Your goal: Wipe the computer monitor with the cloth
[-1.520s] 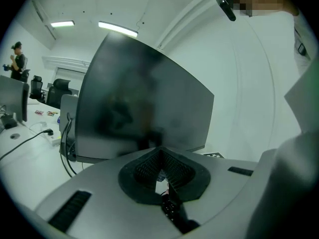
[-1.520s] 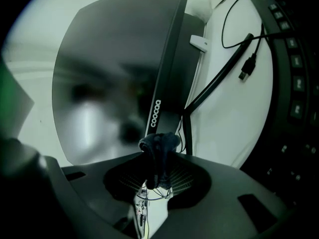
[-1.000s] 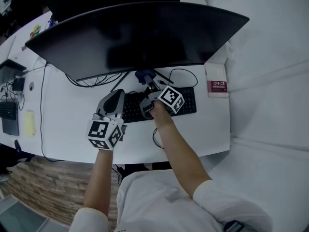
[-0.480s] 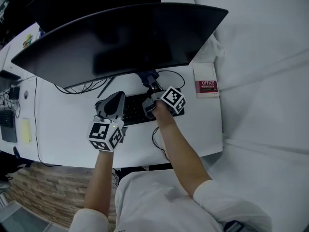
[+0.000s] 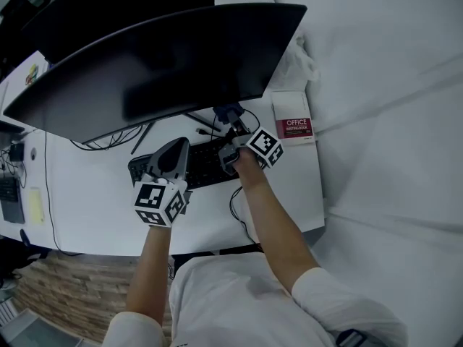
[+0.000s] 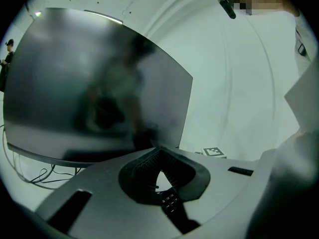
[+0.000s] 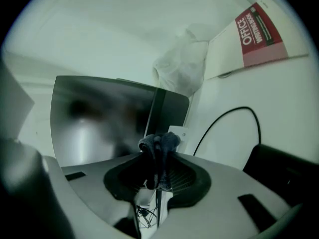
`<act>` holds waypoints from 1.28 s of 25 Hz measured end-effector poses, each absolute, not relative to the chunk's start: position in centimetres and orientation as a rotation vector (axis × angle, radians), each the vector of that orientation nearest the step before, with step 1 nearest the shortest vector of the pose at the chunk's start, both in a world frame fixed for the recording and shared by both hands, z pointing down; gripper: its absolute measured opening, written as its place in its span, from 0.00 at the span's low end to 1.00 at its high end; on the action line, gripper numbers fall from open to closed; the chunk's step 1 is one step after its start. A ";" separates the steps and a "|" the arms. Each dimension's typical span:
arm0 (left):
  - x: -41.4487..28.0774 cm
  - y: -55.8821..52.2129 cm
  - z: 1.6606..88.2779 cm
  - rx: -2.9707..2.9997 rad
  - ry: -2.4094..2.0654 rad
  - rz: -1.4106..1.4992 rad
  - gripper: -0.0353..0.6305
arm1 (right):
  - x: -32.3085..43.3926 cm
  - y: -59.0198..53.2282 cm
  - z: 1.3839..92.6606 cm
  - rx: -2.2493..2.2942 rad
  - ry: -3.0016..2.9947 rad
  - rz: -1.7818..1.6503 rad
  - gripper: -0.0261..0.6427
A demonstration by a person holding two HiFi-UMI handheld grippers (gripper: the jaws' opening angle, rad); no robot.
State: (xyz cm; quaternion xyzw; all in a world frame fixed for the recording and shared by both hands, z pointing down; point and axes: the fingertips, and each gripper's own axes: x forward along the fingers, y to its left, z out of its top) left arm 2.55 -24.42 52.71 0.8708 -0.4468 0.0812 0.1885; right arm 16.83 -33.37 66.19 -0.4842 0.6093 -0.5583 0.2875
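Right claw (image 5: 235, 127) edged rightward, pinching dark, bunched cloth (image 7: 159, 144).

A: The monitor (image 5: 166, 56)?
B: A dark, glossy screen that throws back blurred reflections.
A: And the cloth (image 7: 159, 144)?
B: Dark, fuzzy fabric, bunched between black ribbed pads (image 7: 183, 177) that look rubbery.
A: The gripper shells?
B: Smooth matt grey plastic on both the right gripper (image 7: 158, 156) and the left gripper (image 6: 158, 152).
A: The table (image 5: 94, 194)?
B: White and smooth, with a faint sheen. The keyboard (image 5: 206, 163) is matt black plastic, and the book (image 5: 293, 129) at the far right has a paper cover. The floor (image 5: 43, 288) at the near left looks like rough wood planks.
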 end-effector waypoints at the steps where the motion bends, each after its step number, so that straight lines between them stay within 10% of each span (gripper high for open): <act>1: 2.9 -24.4 52.7 2.451 -1.252 0.230 0.06 | 17.5 -33.4 66.2 -1.300 1.625 -1.487 0.22; 32: 4.2 -19.4 52.2 2.447 -1.287 0.297 0.06 | 28.6 -31.0 64.2 -1.363 1.579 -1.317 0.22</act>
